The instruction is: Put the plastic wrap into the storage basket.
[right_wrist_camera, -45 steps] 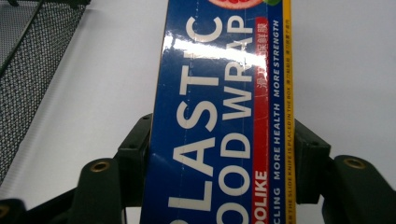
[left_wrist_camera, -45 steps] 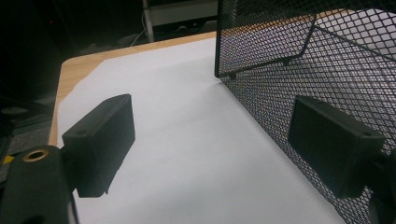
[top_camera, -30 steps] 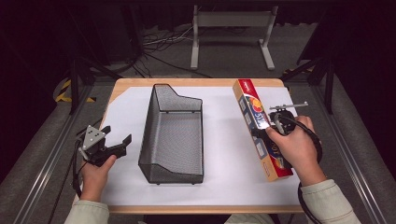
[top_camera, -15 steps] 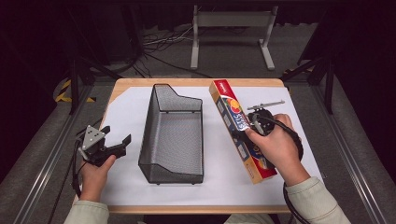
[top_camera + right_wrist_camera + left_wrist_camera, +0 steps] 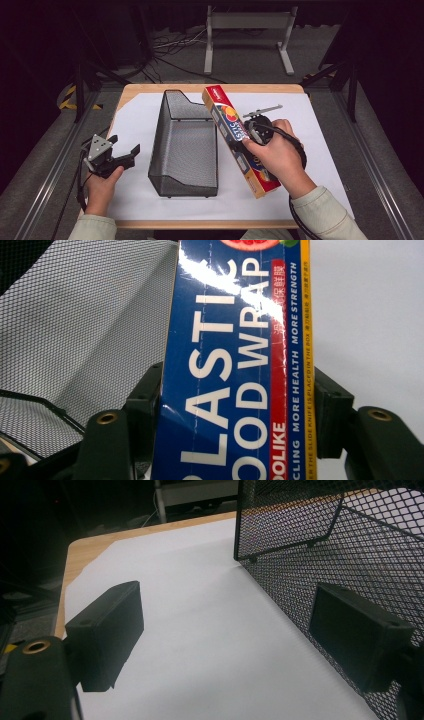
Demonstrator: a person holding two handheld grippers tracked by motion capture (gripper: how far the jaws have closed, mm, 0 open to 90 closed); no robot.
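I take the black wire-mesh basket (image 5: 184, 150) as my landmark; it stands on the white sheet (image 5: 320, 140) that covers the wooden bench (image 5: 150, 88), roughly in the middle. My right tool (image 5: 250, 131) is just to the right of the basket and pinches the long blue and red plastic wrap box (image 5: 235, 132) across its width; in the right gripper view both black jaws press against the box's two long edges (image 5: 235, 365), with the basket's mesh (image 5: 85, 320) close on one side. The box is tilted, its far end raised close to the basket's right rim and its near end low by my right forearm. My left tool (image 5: 122, 156) sits to the left of the basket, near its front corner, with its jaws spread wide and nothing between them; the left gripper view shows the basket's mesh wall (image 5: 350, 555) just behind one jaw.
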